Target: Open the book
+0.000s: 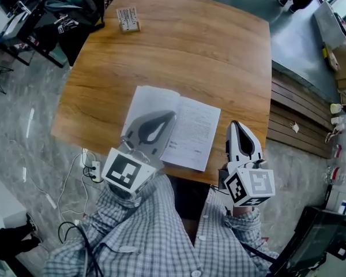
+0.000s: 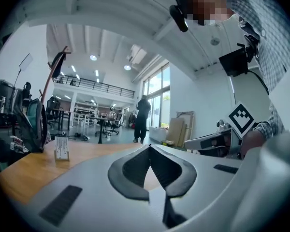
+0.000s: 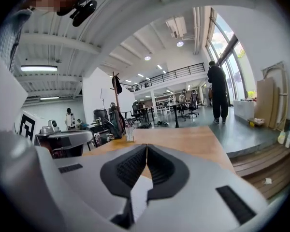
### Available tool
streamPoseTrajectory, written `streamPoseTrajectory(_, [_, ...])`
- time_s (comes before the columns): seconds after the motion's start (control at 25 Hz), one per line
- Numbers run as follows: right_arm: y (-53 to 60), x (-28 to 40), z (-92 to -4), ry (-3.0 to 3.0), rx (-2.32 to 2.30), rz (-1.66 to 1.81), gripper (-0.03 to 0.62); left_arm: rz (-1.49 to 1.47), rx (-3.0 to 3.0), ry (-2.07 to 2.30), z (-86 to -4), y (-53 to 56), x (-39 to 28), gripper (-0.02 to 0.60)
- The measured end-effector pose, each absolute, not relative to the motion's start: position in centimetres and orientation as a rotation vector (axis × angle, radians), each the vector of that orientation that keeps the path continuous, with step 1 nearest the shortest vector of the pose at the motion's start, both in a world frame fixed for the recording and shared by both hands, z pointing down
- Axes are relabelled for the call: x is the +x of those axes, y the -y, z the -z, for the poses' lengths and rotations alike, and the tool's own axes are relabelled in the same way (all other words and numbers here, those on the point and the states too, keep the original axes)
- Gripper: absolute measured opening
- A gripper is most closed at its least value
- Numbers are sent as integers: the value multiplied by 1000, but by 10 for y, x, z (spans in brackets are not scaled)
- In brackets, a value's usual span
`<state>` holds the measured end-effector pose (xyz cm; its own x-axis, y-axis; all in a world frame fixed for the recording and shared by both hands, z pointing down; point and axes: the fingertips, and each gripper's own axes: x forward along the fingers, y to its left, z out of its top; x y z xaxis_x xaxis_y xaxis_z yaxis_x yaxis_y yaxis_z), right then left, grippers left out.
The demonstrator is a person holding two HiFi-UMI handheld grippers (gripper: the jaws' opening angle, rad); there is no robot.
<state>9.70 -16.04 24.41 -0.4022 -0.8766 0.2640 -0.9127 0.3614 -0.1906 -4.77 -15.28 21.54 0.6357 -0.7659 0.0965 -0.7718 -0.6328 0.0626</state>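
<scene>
Filling most of the head view, the wooden surface [image 1: 179,45] is carrying the task's thing near its near edge. At that edge a person in a checked shirt [image 1: 144,235] is holding both grippers close to the body. Beyond the far side, another person [image 3: 218,98] is standing on the grey floor by the windows.

The book [image 1: 190,134] is lying open and flat, two white pages facing up, the right one printed.

The left gripper [image 1: 172,115] is showing over the book's left page in the head view. In the left gripper view this gripper [image 2: 150,148] is pointing about level across the surface, its jaws pressing together at the tips and holding nothing.

The right gripper [image 1: 236,126] is hanging just right of the book, over the near edge of the surface and apart from the pages. In the right gripper view this gripper [image 3: 146,147] is likewise closing tip to tip on nothing.

A small card stand [image 1: 128,18] is standing upright at the far left of the surface, well apart from the book.
</scene>
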Motion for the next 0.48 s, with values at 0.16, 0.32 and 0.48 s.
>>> streamPoseTrajectory(0.16, [160,97,-207,2576,1675,-356,21,-36,2763,1275,-196,152,-41,9])
streamPoseTrajectory(0.32, [160,99,-177,2612,1692,-255,20,86,2743,1249,-174,158,-40,9])
streamPoseTrajectory(0.48, [157,99,-162,2668,1698,-158,21,47,2846,1259,-158,163,-33,9])
